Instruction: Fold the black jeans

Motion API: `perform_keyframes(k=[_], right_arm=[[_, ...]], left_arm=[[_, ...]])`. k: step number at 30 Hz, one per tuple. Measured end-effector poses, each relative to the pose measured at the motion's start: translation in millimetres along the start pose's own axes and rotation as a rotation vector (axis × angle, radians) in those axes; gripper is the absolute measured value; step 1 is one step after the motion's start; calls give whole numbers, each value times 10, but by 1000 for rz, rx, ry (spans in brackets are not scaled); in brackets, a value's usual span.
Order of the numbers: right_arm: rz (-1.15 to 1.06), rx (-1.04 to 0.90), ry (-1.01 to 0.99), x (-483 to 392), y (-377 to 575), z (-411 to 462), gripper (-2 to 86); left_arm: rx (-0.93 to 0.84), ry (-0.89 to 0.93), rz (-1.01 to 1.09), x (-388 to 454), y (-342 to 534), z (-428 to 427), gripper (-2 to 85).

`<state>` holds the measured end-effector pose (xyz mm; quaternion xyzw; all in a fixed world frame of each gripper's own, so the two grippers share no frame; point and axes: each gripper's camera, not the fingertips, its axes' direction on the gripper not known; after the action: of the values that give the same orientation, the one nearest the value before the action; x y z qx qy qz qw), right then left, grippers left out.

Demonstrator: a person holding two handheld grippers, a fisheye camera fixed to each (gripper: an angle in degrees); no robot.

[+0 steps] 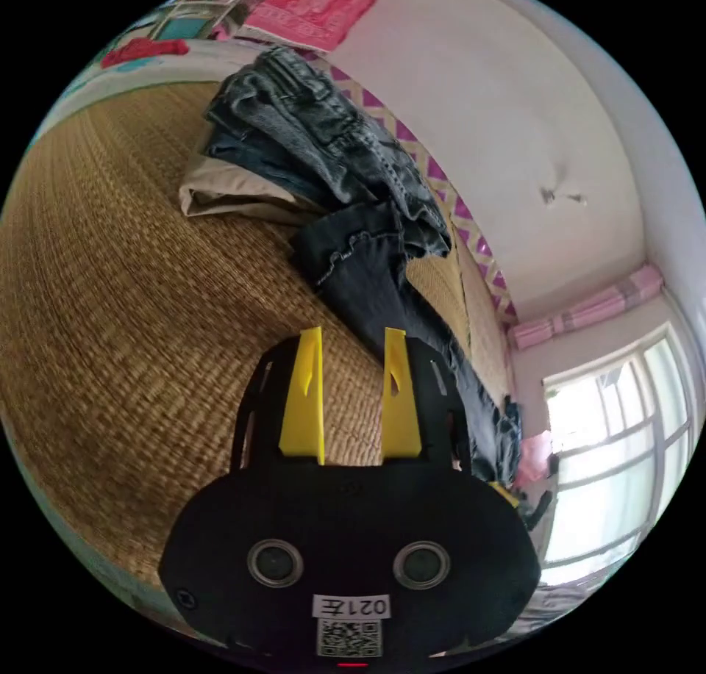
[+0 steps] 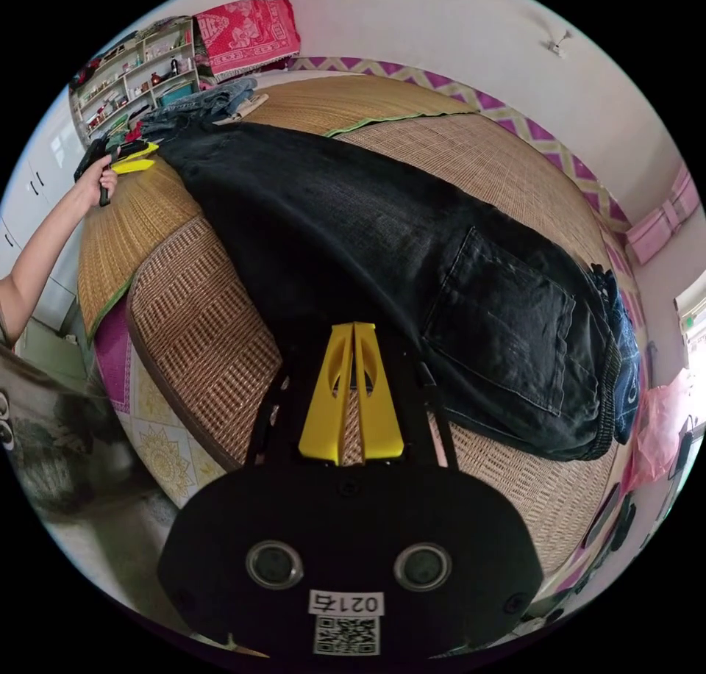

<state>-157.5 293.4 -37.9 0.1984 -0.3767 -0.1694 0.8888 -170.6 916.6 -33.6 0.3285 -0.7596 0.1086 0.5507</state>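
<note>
a: start at the tongs. how do the two stand?

b: the left gripper point(image 1: 353, 332) has its yellow jaws parted with a clear gap and nothing between them, tips over the woven mat point(image 1: 132, 321), just beside the hem of the black jeans point(image 1: 382, 292). the right gripper point(image 2: 354, 330) has its jaws brought together at the tips, right at the near edge of the black jeans point(image 2: 382, 240); whether cloth is pinched between them i cannot tell.

a: and the jeans themselves?

b: one pair, spread long across the mat-covered bed point(image 2: 213, 321), one back pocket point(image 2: 500, 314) facing up near the waistband.

a: anything else to count?

b: one stack of folded clothes point(image 1: 294, 137) past the jeans' hem, denim over a tan piece. one red patterned cloth point(image 2: 246, 31) by the wall.

a: the hand?

b: in the right gripper view one bare arm stretches out, its hand point(image 2: 99, 178) wrapped round the left gripper's handle at the far end of the jeans.
</note>
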Motion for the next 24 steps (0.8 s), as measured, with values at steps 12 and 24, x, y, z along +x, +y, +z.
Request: perform_keyframes(k=[12, 24], right_arm=[[56, 33, -46, 679, 181, -81, -6], [58, -14, -221, 1464, 724, -144, -6]], left_arm=[[67, 80, -164, -362, -717, -83, 25], [134, 53, 120, 978, -979, -1532, -10]])
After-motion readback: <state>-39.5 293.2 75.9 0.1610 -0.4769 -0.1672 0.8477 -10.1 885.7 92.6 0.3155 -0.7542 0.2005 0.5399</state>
